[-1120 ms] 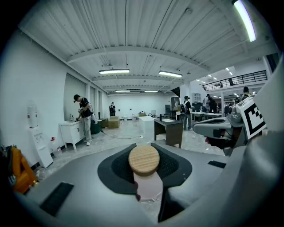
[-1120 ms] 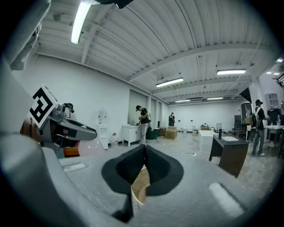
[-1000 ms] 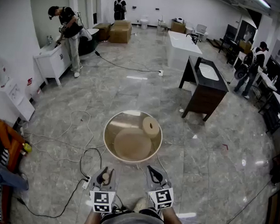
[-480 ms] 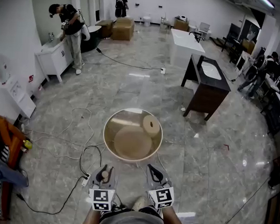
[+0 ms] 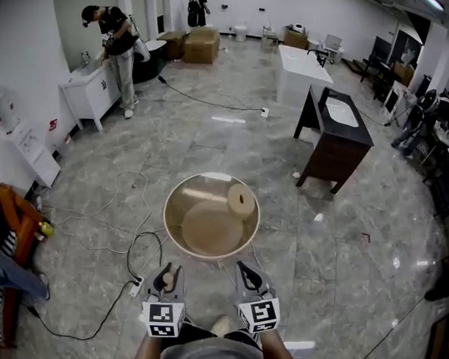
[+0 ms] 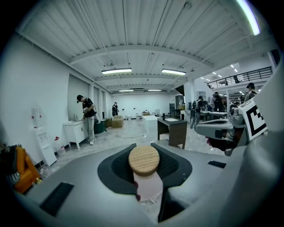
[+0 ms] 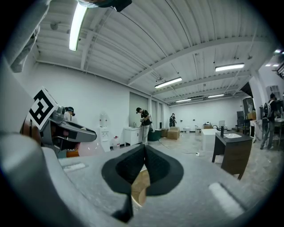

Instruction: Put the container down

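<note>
A small clear container with a round wooden lid (image 6: 143,160) sits between the pads of my left gripper (image 6: 144,173), which is shut on it. In the head view the left gripper (image 5: 167,275) hangs low and close to my body, just short of the near rim of a round tan table (image 5: 176,244). The container's lid (image 5: 168,282) shows between the jaws. My right gripper (image 5: 247,276) is level with it on the right. Its jaws meet with nothing held (image 7: 144,153). On the table lie a flat round disc (image 5: 210,227) and a wooden-topped cylinder (image 5: 240,201).
White cables (image 5: 122,241) and a power strip (image 5: 135,288) trail over the marble floor left of the table. A dark vanity cabinet (image 5: 333,144) stands at the back right, a white cabinet (image 5: 89,91) with a person beside it at the back left. Clothes (image 5: 5,237) hang at the far left.
Both grippers stay where they were, the left still holding the container. Only the head view shifts slightly and the people at the far right have moved.
</note>
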A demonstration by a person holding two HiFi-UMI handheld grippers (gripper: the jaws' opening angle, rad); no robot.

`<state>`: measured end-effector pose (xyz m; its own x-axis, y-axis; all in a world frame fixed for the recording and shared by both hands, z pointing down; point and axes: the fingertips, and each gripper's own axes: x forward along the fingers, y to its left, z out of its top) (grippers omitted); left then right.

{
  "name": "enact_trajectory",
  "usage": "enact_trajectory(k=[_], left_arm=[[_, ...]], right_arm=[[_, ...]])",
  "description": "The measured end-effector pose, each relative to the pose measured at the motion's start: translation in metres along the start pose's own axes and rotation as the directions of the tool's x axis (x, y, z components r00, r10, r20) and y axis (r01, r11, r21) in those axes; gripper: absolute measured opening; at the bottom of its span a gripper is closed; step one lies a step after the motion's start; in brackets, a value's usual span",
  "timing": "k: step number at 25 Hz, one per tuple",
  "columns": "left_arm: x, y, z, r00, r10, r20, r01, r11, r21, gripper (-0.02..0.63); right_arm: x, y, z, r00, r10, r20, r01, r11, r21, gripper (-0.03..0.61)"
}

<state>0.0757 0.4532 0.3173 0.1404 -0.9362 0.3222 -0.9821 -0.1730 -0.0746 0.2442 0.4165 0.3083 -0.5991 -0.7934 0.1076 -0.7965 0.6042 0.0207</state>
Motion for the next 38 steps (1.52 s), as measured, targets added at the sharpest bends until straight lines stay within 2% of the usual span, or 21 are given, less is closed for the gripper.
enact_trajectory(k=[10,15,26,34,38], left_arm=[[0.045,-0.015,0.019,0.999,-0.038,0.007,0.038,0.999,0.009,0.115],[0.083,0.001,0.026,0.998,-0.06,0.004,0.06,0.998,0.01,0.115],[0.188,0.074,0.051,0.996,-0.083,-0.018,0.084,0.996,0.026,0.115],[0.257,0.145,0.069,0.996,-0.09,-0.024,0.09,0.996,-0.002,0.115],[0.285,0.175,0.068,0.995,-0.094,-0.038,0.094,0.995,0.019,0.115]], right_arm=[[0.014,-0.04,-0.001,0.999,-0.036,0.002,0.036,0.999,0.005,0.0],[0.046,-0.059,-0.003,0.998,-0.067,-0.01,0.067,0.998,0.007,0.0],[0.168,-0.088,-0.003,0.995,-0.084,-0.05,0.085,0.996,0.018,0.0],[0.263,-0.087,0.012,0.994,-0.071,-0.082,0.072,0.997,0.006,0.0],[0.305,-0.084,0.016,0.993,-0.065,-0.099,0.066,0.998,0.001,0.0]])
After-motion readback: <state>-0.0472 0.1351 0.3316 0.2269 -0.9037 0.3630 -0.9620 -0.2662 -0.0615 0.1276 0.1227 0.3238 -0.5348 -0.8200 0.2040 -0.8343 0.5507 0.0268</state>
